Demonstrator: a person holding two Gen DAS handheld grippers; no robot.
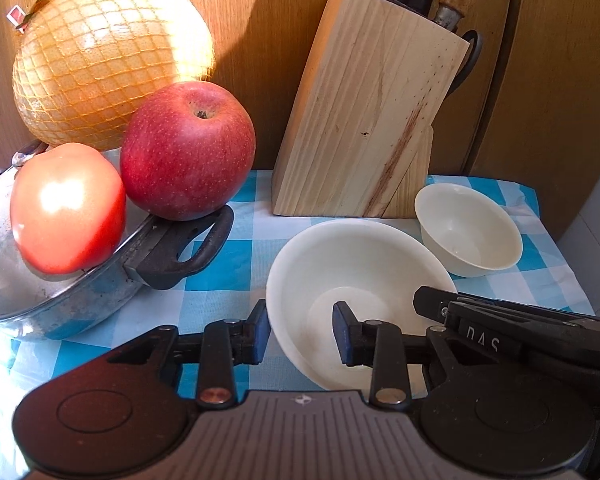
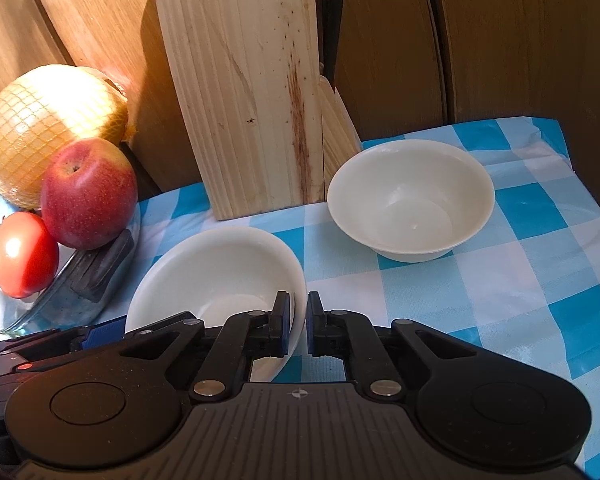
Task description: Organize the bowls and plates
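Both grippers meet at the near white bowl point(image 2: 220, 276). Right gripper point(image 2: 298, 324) pinches its rim, which tilts the bowl up; left gripper point(image 1: 300, 334) straddles the opposite rim, jaws part open with the wall between them, pads not clearly pressing. Nothing looks stacked yet: the second bowl point(image 2: 412, 204) sits apart beside the knife block point(image 2: 252, 112). Each bowl is plain, glossy, empty.

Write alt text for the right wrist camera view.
The right gripper pinches the near rim of a tilted white bowl on a blue checked cloth. A second white bowl sits upright beyond it, beside a wooden knife block, with fruit at the left.
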